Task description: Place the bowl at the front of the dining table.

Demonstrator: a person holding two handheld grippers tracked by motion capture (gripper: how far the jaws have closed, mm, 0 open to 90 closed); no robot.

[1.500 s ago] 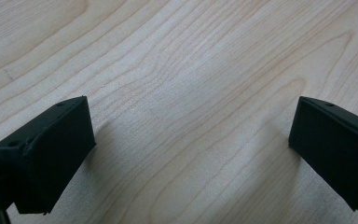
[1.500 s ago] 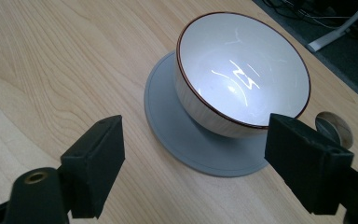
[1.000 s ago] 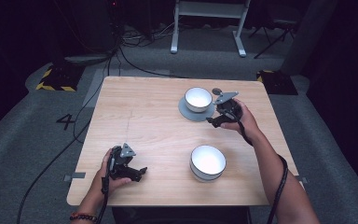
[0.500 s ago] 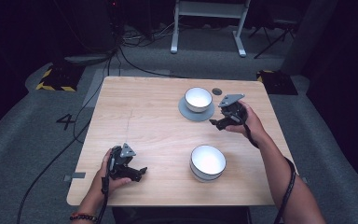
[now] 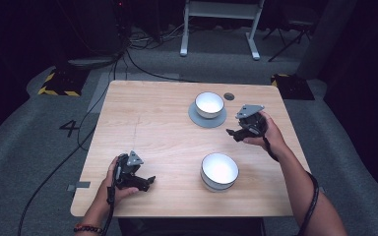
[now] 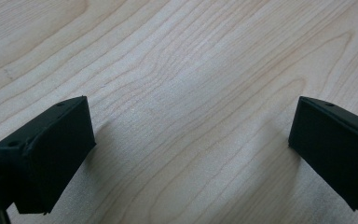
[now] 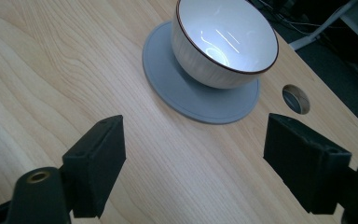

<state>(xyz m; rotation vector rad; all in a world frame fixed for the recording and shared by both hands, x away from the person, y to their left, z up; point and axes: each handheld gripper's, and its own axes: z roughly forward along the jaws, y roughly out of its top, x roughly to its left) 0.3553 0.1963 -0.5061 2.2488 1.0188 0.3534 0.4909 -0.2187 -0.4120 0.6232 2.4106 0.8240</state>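
Observation:
A white bowl [image 5: 209, 104] with a dark rim sits on a grey round mat [image 5: 200, 118] at the table's back middle; the right gripper view has the same bowl [image 7: 223, 42] and mat [image 7: 191, 98] just ahead. My right gripper [image 5: 232, 132] hovers to the right of the mat, open and empty, its jaws wide apart [image 7: 193, 163]. A second white bowl [image 5: 219, 170] stands near the front right. My left gripper [image 5: 150, 180] rests low at the front left, open over bare wood [image 6: 191, 140], holding nothing.
The wooden table [image 5: 152, 128] has a small round cable hole [image 5: 229, 96] behind the mat, also seen as the hole [image 7: 296, 98] in the right gripper view. Dark floor with cables and a white stand [image 5: 221, 19] lies beyond the far edge.
My right gripper has drawn back from the far bowl, toward the right and nearer the person. The left gripper has stayed put.

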